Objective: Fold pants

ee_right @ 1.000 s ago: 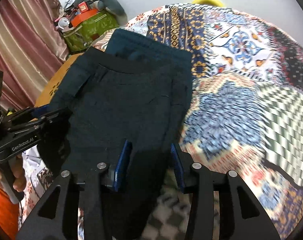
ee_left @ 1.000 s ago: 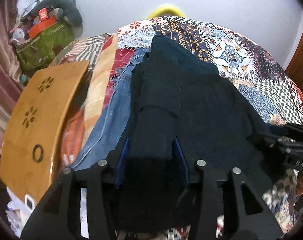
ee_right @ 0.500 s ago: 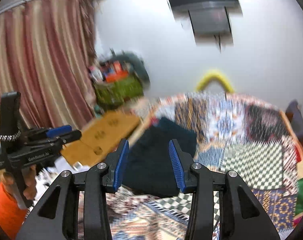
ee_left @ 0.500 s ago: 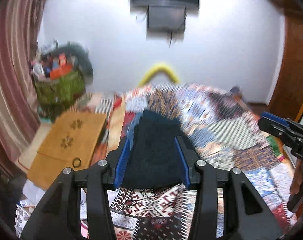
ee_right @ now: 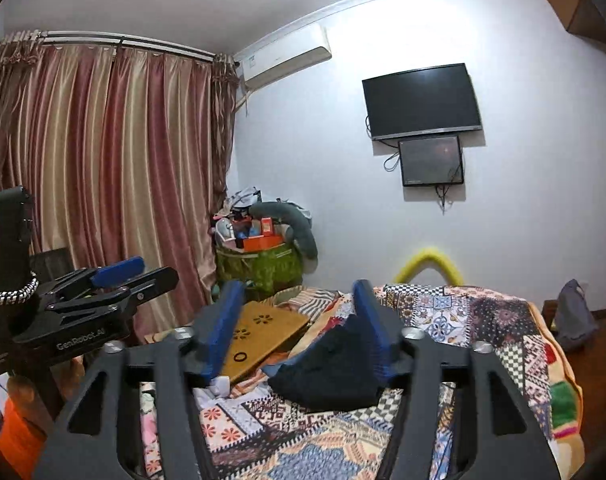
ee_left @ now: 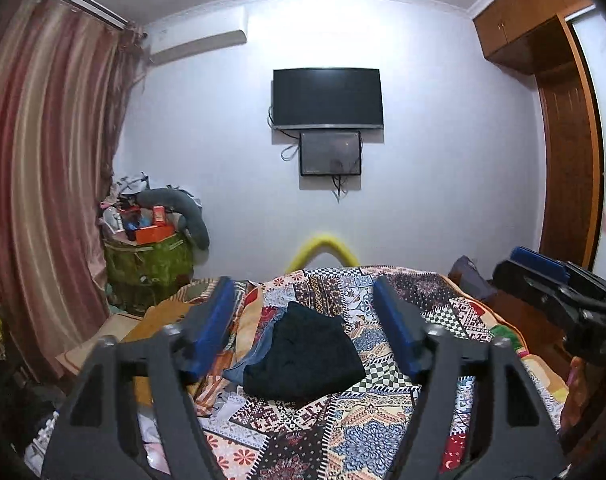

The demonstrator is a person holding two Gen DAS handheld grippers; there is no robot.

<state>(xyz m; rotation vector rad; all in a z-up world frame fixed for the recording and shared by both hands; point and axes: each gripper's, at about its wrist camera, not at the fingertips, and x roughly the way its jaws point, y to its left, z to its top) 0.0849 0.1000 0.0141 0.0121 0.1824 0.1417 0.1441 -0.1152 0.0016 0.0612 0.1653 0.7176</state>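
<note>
The dark folded pants (ee_left: 303, 354) lie in a compact stack on the patchwork bedspread (ee_left: 403, 420), partly over blue jeans (ee_left: 259, 350). They also show in the right wrist view (ee_right: 335, 372). My left gripper (ee_left: 305, 316) is open and empty, raised well back from the pants. My right gripper (ee_right: 297, 322) is open and empty, also raised and pulled back. The right gripper appears at the right edge of the left wrist view (ee_left: 559, 292). The left gripper appears at the left of the right wrist view (ee_right: 83, 308).
A wooden lap board (ee_right: 263, 332) lies left of the pants. A green bag piled with clutter (ee_left: 151, 256) stands by the striped curtain (ee_left: 35, 200). A TV (ee_left: 327, 98) hangs on the far wall. A wooden wardrobe (ee_left: 567, 140) is at the right.
Both grippers let go of the pants, opened wider and pulled up and back from the bed. The pants now lie folded on the bedspread, far from both.
</note>
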